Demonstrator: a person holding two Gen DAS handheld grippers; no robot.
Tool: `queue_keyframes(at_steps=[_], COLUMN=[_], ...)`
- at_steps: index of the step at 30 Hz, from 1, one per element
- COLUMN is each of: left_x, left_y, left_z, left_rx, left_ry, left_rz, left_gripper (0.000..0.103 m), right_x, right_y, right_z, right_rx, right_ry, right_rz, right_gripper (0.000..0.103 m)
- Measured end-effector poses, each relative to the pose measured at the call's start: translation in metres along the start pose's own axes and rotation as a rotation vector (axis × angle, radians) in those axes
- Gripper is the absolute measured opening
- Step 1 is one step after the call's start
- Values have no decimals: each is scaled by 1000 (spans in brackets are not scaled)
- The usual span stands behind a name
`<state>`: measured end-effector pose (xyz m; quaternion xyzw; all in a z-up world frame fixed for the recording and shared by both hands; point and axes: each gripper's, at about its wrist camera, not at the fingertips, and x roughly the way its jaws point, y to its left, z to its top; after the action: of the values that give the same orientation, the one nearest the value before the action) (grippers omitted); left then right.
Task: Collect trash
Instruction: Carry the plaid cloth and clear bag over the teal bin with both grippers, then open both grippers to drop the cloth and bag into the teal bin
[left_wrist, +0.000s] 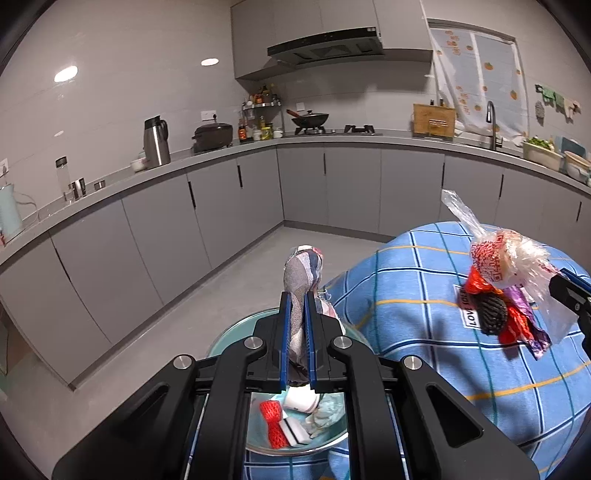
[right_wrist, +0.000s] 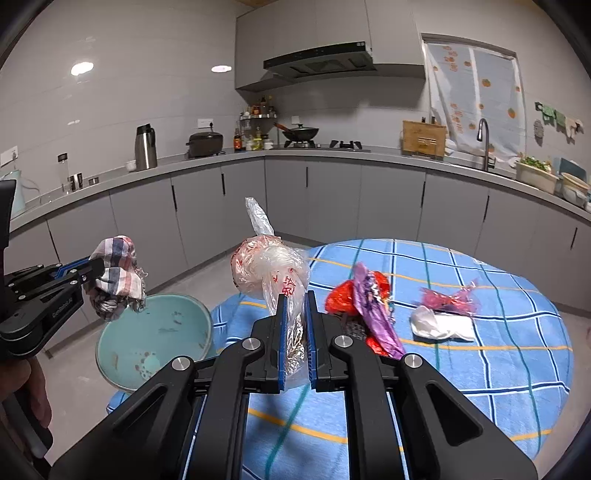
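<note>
With your left gripper (left_wrist: 297, 325) clenched on a checked rag (left_wrist: 301, 273) above the teal bin (right_wrist: 155, 339) at the table's (right_wrist: 480, 369) left edge, your right gripper (right_wrist: 295, 325) grasps a plastic bag (right_wrist: 269, 269), seemingly bin-bound next.

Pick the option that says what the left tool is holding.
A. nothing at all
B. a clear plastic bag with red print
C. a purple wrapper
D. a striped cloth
D: the left tool is shut on a striped cloth, seen bunched between its blue pads; the clear plastic bag sits in the right tool instead.
</note>
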<state>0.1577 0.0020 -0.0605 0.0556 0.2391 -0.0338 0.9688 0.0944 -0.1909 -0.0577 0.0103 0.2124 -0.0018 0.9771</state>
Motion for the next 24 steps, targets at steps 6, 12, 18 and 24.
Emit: queue_keyframes(at_steps=[6,12,18,24], left_x=[6,9,13,18], left_y=[13,25,37,47], left_z=[-1,-3,-4,-6], left_rx=[-12,-23,-39,-58], left_ry=[11,17,27,34], left_rz=[29,53,68,79], left_gripper=[8,8,8,8], right_x=[7,13,19,28], right_y=[13,26,41,56], right_z=[4,6,9,14], right_rx=[-20,-39,-63,-84], right_ry=[1,3,6,8], right_rz=[29,60,84,114], right_gripper=[10,10,10,10])
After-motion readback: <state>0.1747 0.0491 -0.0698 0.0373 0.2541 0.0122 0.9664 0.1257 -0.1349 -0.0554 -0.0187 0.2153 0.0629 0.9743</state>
